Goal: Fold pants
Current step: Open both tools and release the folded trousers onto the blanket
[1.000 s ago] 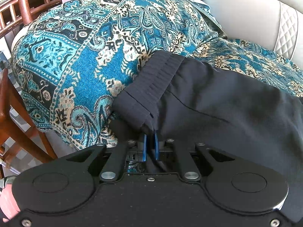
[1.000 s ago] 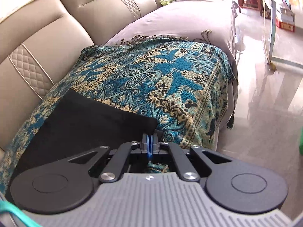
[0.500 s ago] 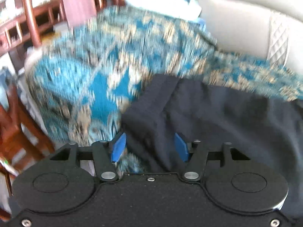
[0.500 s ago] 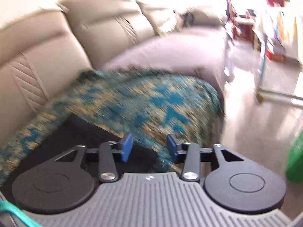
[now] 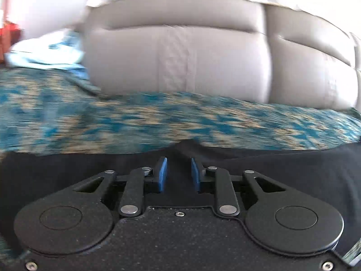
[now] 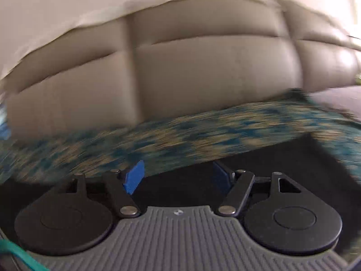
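Both wrist views sit low over the pants [image 5: 293,176], facing the sofa backrest [image 6: 203,72] close ahead.

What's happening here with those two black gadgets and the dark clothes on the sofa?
A person is folding black pants laid on a teal patterned throw over a beige leather sofa, using a hand-held gripper in each hand. Right now neither one grips anything: the left hand-held gripper hangs above the pants with its jaws apart, and the right hand-held gripper is open wider near the pants' far edge. Both views are blurred from motion, so the fold's state is unclear.
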{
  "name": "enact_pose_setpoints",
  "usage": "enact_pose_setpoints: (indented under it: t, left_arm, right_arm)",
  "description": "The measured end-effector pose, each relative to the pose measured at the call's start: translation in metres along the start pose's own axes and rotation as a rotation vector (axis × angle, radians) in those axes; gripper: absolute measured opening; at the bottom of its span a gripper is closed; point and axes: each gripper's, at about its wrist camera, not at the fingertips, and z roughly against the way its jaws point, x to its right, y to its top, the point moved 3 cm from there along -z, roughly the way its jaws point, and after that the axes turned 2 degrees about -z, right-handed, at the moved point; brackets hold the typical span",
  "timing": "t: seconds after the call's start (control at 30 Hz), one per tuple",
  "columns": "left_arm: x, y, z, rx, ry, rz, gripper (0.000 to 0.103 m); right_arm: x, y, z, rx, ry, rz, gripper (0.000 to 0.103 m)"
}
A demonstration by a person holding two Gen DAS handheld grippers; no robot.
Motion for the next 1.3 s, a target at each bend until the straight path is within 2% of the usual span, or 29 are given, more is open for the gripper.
enact_pose_setpoints:
  t: [0.13,0.23,0.3,0.43,0.53,0.57,0.63,0.73,0.83,1.0,1.2,1.3]
  left_arm:
    - [0.035,0.004,-0.053,-0.038,0.029,-0.062,0.021]
    - [0.034,0.003,-0.09,-0.092,0.072,-0.044,0.021]
    - [0.032,0.006,-0.102,-0.066,0.112,-0.042,0.021]
    - [0.028,0.011,-0.112,-0.068,0.144,-0.033,0.021]
    - [0.024,0.012,-0.117,-0.061,0.191,-0.063,0.022]
    - [0.023,0.012,-0.119,-0.06,0.209,-0.072,0.023]
    - [0.018,0.013,-0.122,-0.067,0.218,-0.07,0.024]
    - [0.012,0.015,-0.116,-0.088,0.21,-0.033,0.028]
    - [0.009,0.014,-0.107,-0.1,0.208,-0.027,0.032]
    - [0.007,0.003,-0.08,-0.091,0.193,-0.048,0.042]
    - [-0.002,-0.019,-0.03,-0.067,0.17,-0.017,0.049]
    - [-0.007,-0.03,-0.003,-0.048,0.138,-0.002,0.054]
  right_arm:
    - [-0.051,-0.023,-0.02,-0.116,0.18,0.027,0.079]
    - [-0.082,-0.04,-0.024,-0.163,0.253,0.109,0.079]
    - [-0.094,-0.048,-0.024,-0.177,0.269,0.177,0.079]
    - [-0.1,-0.058,-0.024,-0.173,0.231,0.281,0.082]
    - [-0.087,-0.056,-0.026,-0.145,0.126,0.304,0.084]
    - [-0.079,-0.053,-0.026,-0.143,0.079,0.292,0.088]
    - [-0.06,-0.049,-0.025,-0.146,-0.015,0.223,0.091]
    - [-0.03,-0.041,-0.023,-0.124,-0.15,0.133,0.091]
    - [-0.007,-0.037,-0.014,-0.082,-0.196,0.047,0.091]
    - [-0.001,-0.037,0.007,-0.023,-0.115,0.022,0.091]
    - [-0.025,-0.048,0.015,-0.026,-0.002,0.084,0.091]
    - [-0.038,-0.057,0.017,-0.046,0.063,0.073,0.091]
